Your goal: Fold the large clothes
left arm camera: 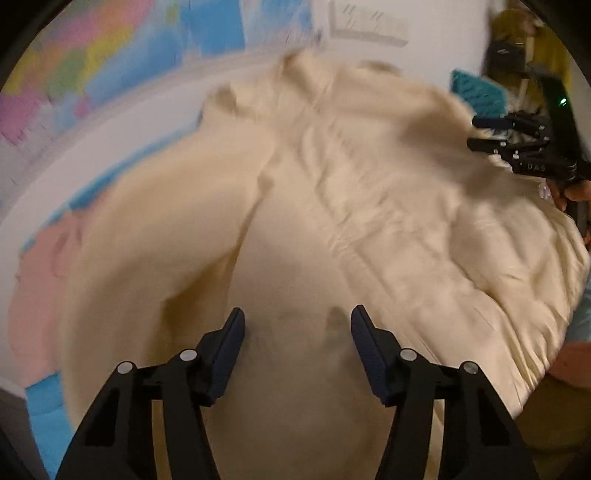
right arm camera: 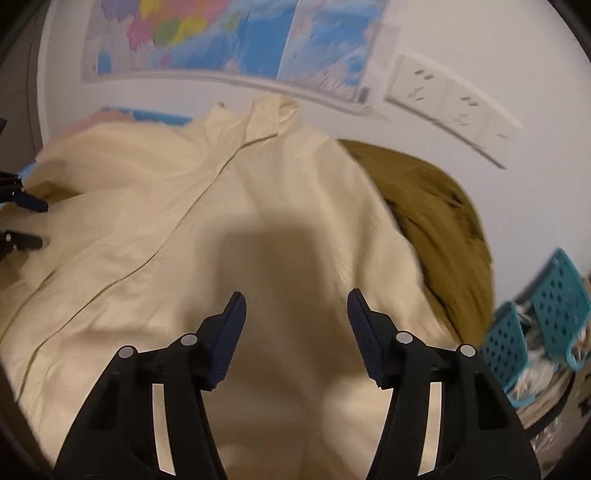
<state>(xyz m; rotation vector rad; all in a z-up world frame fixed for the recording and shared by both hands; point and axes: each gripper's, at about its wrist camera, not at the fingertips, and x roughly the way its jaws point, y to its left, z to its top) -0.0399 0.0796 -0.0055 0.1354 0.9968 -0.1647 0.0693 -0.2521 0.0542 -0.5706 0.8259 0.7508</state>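
Observation:
A large cream garment [left arm camera: 332, 206] lies spread and rumpled over the surface, its collar at the far end [right arm camera: 271, 109]. My left gripper [left arm camera: 297, 317] hovers over the near part of the cloth, open, with nothing between its fingers. My right gripper [right arm camera: 295, 299] is open too, above the cream garment [right arm camera: 207, 221], casting a shadow on it. In the left wrist view the right gripper [left arm camera: 476, 133] shows at the far right edge of the cloth, held by a hand. The left gripper's fingertips [right arm camera: 29, 221] show at the left edge of the right wrist view.
An olive-green garment [right arm camera: 439, 221] lies to the right of the cream one. Teal perforated baskets [right arm camera: 535, 314] stand further right. A pink cloth [left arm camera: 40, 291] lies at the left on a blue surface [left arm camera: 48, 413]. A white wall with a colourful map [right arm camera: 221, 33] and sockets [right arm camera: 450, 96] rises behind.

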